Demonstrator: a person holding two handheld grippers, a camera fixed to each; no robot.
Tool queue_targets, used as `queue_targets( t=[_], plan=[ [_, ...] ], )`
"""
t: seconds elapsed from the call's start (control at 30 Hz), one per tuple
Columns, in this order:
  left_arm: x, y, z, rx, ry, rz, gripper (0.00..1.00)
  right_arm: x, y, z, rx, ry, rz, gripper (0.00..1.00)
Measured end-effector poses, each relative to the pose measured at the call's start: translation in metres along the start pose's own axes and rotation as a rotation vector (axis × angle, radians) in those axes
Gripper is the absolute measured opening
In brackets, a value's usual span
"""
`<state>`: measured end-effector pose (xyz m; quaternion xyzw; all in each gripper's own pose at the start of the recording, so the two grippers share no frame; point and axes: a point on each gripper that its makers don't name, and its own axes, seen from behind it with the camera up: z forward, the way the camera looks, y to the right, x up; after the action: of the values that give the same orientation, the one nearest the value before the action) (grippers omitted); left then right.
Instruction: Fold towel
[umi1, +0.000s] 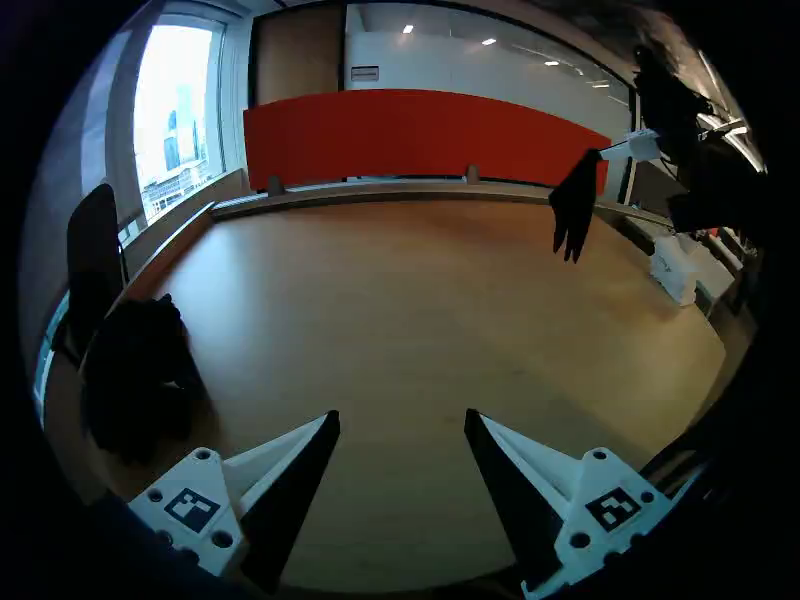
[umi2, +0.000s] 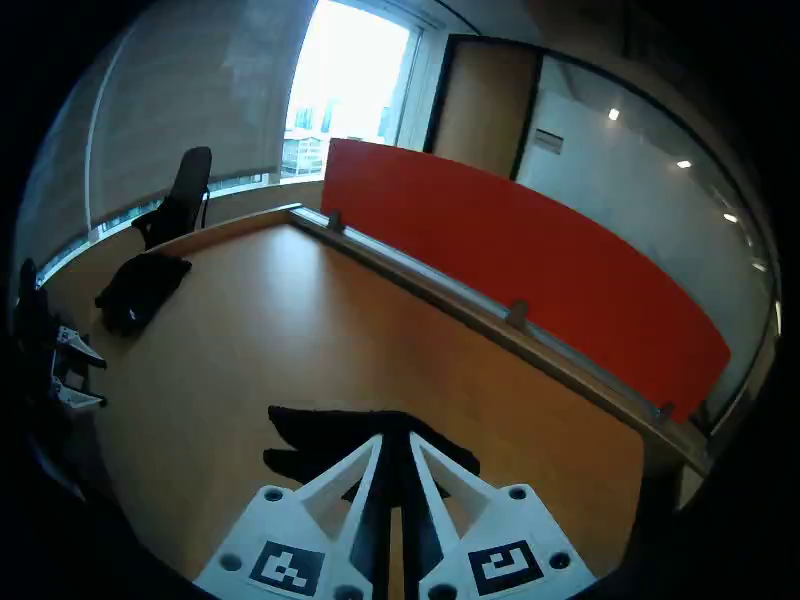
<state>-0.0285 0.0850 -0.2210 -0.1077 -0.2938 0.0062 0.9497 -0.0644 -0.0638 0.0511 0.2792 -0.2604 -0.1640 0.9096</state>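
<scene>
My left tool (umi1: 401, 414) gapes wide above the tabletop (umi1: 400, 300), lower frame. My right tool (umi2: 395, 438) pinches the black towel (umi2: 310, 425), bottom centre

Daylight blows out the window (umi2: 345, 90), the desk (umi1: 420, 300) lies dim, and fisheye edges bend.

No txt, brand or no. I can read anywhere. Wall sign (umi1: 365, 73) is too blurry. Left gripper (umi1: 400, 425) carries b/w square code markers (umi1: 192, 508), no letters.
</scene>
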Motion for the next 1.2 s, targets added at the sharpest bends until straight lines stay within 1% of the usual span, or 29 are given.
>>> queue_targets(
  t=[0.3, 0.6, 0.8, 1.2],
  plan=[
    [0.001, -0.001, 0.001, 0.006, -0.006, 0.004, 0.93, -0.024, 0.042, -0.017, -0.030, -0.045, 0.017, 0.03],
    [0.001, 0.002, 0.004, 0.007, -0.015, 0.013, 0.93, -0.044, 0.082, -0.029, -0.043, -0.071, 0.064, 0.03],
    [0.001, 0.004, 0.006, 0.007, -0.022, 0.007, 0.93, -0.057, 0.110, -0.036, -0.062, -0.085, 0.090, 0.03],
    [0.000, 0.008, 0.010, 0.012, -0.039, 0.011, 0.93, -0.084, 0.153, -0.049, -0.088, -0.141, 0.093, 0.03]
  ],
)
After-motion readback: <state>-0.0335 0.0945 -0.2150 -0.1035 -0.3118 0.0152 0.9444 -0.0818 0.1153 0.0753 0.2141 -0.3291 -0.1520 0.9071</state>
